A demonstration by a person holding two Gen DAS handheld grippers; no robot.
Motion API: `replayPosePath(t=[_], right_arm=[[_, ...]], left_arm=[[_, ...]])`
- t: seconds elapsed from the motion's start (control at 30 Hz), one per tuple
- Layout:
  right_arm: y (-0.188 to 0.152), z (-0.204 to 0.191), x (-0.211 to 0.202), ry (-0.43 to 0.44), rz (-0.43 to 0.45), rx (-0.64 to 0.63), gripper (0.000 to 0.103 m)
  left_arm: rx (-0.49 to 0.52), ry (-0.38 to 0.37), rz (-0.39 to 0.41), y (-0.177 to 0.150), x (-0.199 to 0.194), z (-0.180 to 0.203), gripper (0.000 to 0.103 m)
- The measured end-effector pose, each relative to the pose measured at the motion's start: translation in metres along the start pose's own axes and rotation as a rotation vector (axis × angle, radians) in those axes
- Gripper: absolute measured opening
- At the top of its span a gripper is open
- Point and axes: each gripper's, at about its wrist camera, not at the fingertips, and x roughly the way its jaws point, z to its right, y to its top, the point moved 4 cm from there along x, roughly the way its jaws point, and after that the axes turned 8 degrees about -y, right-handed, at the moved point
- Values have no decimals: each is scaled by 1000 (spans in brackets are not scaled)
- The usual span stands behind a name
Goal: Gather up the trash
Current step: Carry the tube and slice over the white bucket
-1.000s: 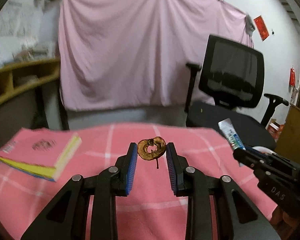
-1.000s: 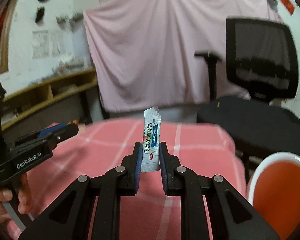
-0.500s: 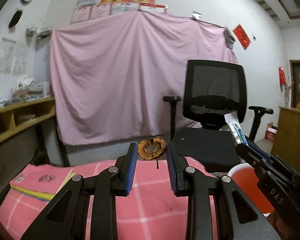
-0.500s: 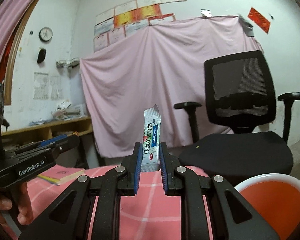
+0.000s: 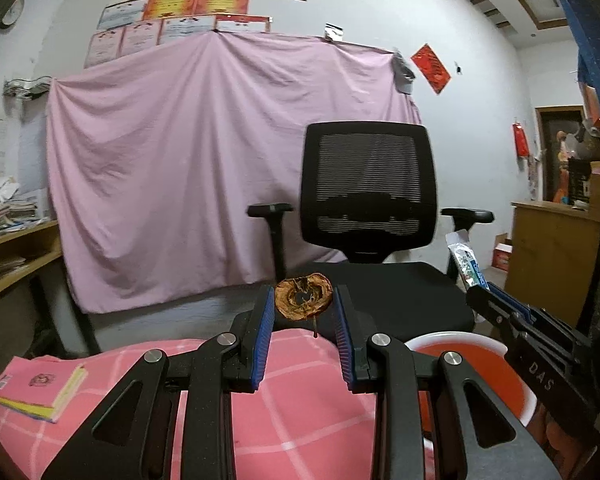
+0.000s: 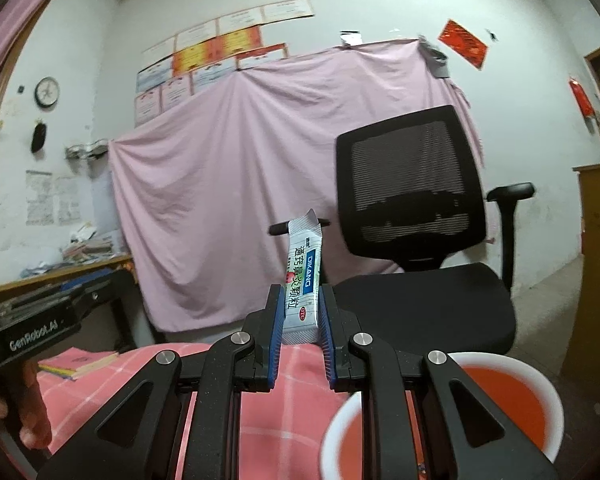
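Note:
My left gripper [image 5: 303,305] is shut on a brown, dried apple core [image 5: 303,296], held in the air above the pink checked tablecloth [image 5: 296,396]. My right gripper [image 6: 301,312] is shut on a white sachet [image 6: 303,280] with blue and green print, standing upright between the pads. In the left wrist view the right gripper [image 5: 479,290] and the sachet [image 5: 465,258] show at the right. A white bin with an orange inside [image 6: 539,408] stands low at the right, beyond the table edge; the same bin [image 5: 479,364] lies right of the left fingers.
A black mesh office chair [image 5: 369,216] stands behind the table, before a pink sheet [image 5: 172,168] on the wall. A pink book [image 5: 38,386] lies at the table's left. Wooden shelves [image 6: 60,276] run along the left wall; a wooden cabinet [image 5: 551,256] stands right.
Both grippers have risen and swung right, still holding their items. The table has dropped low in view, the book slid left, and the chair and bin have come toward the centre.

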Motion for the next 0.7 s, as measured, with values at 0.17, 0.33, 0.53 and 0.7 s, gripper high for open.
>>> replayPosePath(t=[0.17, 0.33, 0.53, 0.7], right_arm=[[5, 21, 0, -42, -8, 43, 15], [4, 41, 3, -78, -40, 76, 16], [1, 61, 8, -103, -100, 94, 16], [-3, 75, 11, -121, -135, 121, 16]], left_arm=[[16, -51, -12, 3, 13, 22, 25], [4, -117, -42, 2, 33, 43, 25], [-51, -181, -98, 0, 57, 58, 25], [-55, -230, -138, -3, 72, 75, 25]])
